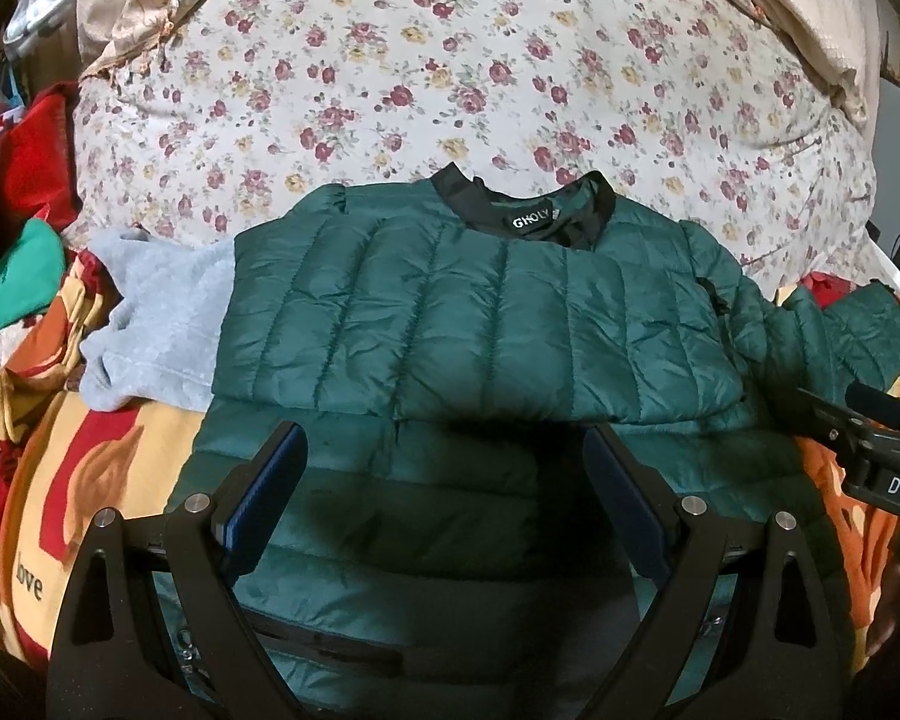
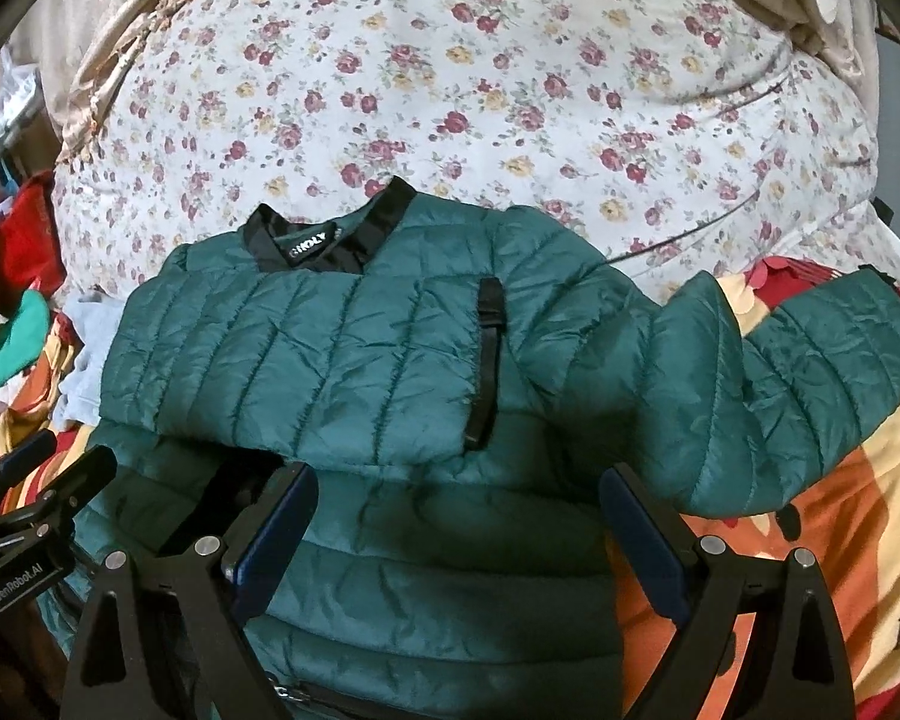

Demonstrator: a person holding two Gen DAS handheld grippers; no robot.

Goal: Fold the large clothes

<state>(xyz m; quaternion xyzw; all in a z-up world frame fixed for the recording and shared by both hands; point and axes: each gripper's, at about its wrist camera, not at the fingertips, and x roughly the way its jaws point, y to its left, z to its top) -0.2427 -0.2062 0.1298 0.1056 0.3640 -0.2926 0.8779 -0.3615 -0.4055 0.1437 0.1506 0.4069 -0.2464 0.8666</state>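
A dark green quilted jacket (image 1: 480, 324) lies flat on the bed with its black collar (image 1: 522, 204) at the far side. A quilted layer is folded across its chest. One sleeve (image 2: 810, 372) stretches out to the right over the printed blanket. My left gripper (image 1: 444, 438) hovers open over the jacket's lower half with nothing between its blue pads. My right gripper (image 2: 459, 474) is open too, above the lower part of the jacket (image 2: 330, 354) just left of that sleeve. Each gripper shows at the edge of the other's view.
A floral quilt (image 1: 450, 60) is bunched up behind the jacket. A grey fleece garment (image 1: 156, 324) lies to its left, with red clothes (image 1: 24, 168) and green clothes (image 1: 12, 282) piled beyond. An orange and yellow printed blanket (image 2: 810, 570) covers the bed underneath.
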